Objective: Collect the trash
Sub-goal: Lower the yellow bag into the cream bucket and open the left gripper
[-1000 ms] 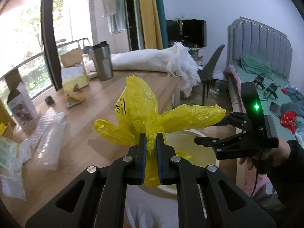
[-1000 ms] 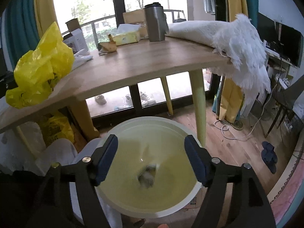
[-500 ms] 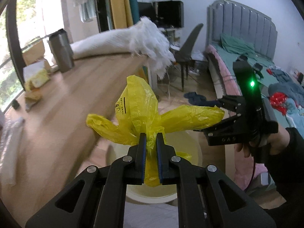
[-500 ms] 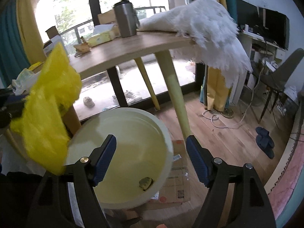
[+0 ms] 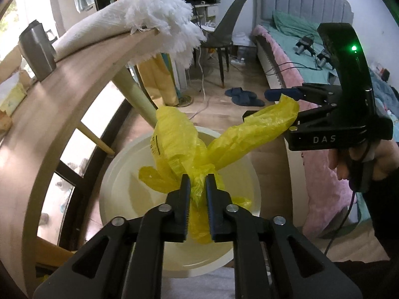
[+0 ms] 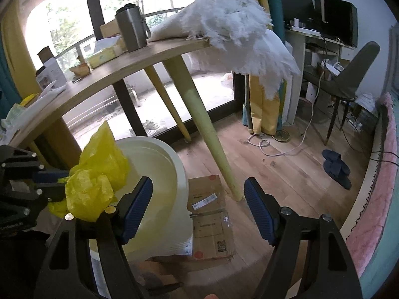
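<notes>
Moved off desk point(image 5: 74, 79): yellow bag point(image 5: 189, 149) now over white bin point(image 5: 119, 174), pinched in left claw point(image 5: 198, 186). Right claw point(image 6: 198, 209) wide, empty, beside bag flap.

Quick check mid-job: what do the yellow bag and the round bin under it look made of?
Yellow bag: thin plastic film, glossy and slightly see-through, crinkled and bunched where the left tool pinches it. Bin: looks like rigid moulded plastic, pale cream with a smooth, faintly shiny wall and even round rim; I can't rule out another material.
</notes>
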Available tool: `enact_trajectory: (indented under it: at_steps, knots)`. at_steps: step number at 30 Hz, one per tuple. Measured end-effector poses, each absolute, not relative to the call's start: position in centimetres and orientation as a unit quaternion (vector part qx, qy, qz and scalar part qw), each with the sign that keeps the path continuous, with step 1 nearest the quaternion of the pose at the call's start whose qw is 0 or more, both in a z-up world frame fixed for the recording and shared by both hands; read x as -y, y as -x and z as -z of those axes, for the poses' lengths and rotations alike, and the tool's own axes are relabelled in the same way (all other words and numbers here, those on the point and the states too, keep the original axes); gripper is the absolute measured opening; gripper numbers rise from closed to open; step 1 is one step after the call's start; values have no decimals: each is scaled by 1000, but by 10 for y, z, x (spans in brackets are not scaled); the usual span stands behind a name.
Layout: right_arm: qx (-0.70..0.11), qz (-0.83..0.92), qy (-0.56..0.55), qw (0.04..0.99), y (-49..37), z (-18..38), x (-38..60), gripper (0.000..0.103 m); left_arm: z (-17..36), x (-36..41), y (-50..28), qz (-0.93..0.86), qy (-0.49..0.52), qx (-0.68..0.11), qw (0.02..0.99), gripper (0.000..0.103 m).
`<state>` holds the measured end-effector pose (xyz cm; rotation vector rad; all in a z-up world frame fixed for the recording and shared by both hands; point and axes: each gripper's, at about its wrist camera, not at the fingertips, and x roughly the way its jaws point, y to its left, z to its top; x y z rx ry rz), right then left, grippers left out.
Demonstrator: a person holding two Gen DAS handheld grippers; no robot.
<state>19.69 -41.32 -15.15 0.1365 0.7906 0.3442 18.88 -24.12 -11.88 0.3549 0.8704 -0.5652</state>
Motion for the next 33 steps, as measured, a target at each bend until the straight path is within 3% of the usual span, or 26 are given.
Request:
enact_trajectory:
  at_steps: [3, 11, 33]
  knots:
    - [-384, -165, -67, 906, -197, 152, 415, 76, 119, 241, -190, 270, -160, -420, 851, 34]
    - [-369, -162, -53, 914, -195, 136, 413, 76, 109, 233, -182, 264, -153, -414, 858, 39]
    - [-326, -202, 15, 923, -172, 65, 337, 76, 45, 134, -127, 205, -85, -315, 923, 41]
